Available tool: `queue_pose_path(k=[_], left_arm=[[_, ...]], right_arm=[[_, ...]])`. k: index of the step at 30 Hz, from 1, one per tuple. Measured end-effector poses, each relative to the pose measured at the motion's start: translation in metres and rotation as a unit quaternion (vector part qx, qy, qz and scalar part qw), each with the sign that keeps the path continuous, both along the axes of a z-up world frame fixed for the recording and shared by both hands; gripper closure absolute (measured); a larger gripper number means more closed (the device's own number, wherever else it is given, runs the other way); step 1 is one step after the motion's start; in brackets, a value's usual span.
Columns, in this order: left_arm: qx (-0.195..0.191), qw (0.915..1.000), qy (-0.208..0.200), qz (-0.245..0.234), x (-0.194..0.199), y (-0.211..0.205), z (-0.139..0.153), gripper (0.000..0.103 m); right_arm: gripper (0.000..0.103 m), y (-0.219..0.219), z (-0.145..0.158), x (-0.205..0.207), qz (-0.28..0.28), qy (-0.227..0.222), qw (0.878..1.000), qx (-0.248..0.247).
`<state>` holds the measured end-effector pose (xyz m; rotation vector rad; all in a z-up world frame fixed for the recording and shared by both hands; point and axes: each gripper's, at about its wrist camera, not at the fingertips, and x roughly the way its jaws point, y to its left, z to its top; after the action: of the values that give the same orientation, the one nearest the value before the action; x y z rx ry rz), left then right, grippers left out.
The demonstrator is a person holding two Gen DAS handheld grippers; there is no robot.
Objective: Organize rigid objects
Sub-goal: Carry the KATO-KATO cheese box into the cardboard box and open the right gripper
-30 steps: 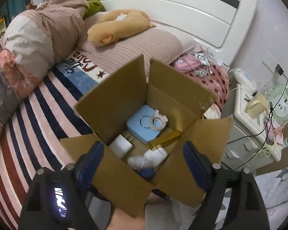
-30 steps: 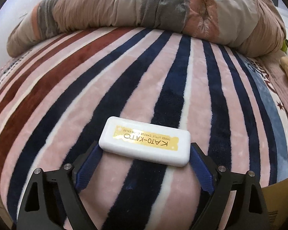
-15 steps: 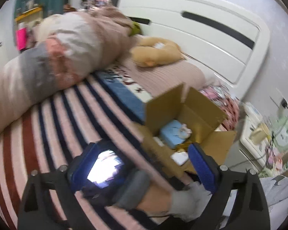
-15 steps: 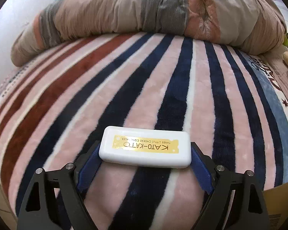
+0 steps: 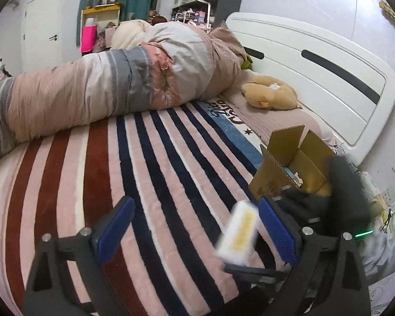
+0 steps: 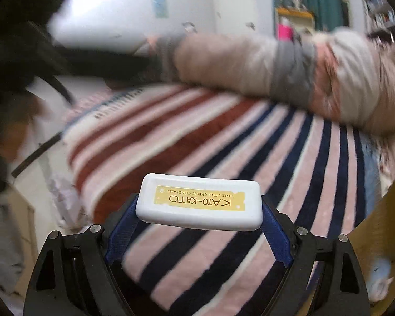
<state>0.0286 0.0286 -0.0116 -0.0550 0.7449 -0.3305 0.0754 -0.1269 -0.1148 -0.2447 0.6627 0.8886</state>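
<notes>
A striped blanket (image 5: 155, 173) covers the bed, with a rolled-up quilt (image 5: 113, 89) lying along its far side and an open cardboard box (image 5: 289, 168) standing near the headboard (image 5: 329, 79), a plush toy (image 5: 270, 96) resting beyond it. The left gripper (image 5: 194, 229) hovers above the stripes with its blue pads spread apart and nothing between them. The right gripper (image 6: 198, 226) is clamped end to end on the white KATO-KATO case (image 6: 200, 201), held clear above the blanket near the box.
</notes>
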Motion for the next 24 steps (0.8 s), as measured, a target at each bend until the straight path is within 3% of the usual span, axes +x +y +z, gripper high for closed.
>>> queue_pose_path(k=[4, 9, 15, 22, 24], left_arm=[[-0.022, 0.9997, -0.009, -0.007, -0.005, -0.008, -0.003, 0.009], [-0.026, 0.9994, -0.013, -0.019, 0.003, -0.033, -0.006, 0.009], [-0.028, 0.9988, -0.015, -0.038, 0.017, -0.065, -0.01, 0.009], [-0.026, 0.9982, -0.016, -0.052, 0.031, -0.098, -0.017, 0.009], [-0.02, 0.9983, -0.02, -0.052, 0.032, -0.105, -0.019, 0.009]], right_arm=[[0.017, -0.031, 0.044, -0.02, -0.012, -0.045, 0.999, 0.01], [0.017, -0.104, 0.066, -0.002, -0.106, -0.065, 0.992, -0.018], [0.017, -0.153, 0.041, 0.042, -0.189, -0.021, 0.977, -0.092], [0.017, -0.158, 0.017, 0.053, -0.204, 0.021, 0.973, -0.108], [0.008, -0.162, 0.017, 0.05, -0.208, 0.023, 0.973, -0.099]])
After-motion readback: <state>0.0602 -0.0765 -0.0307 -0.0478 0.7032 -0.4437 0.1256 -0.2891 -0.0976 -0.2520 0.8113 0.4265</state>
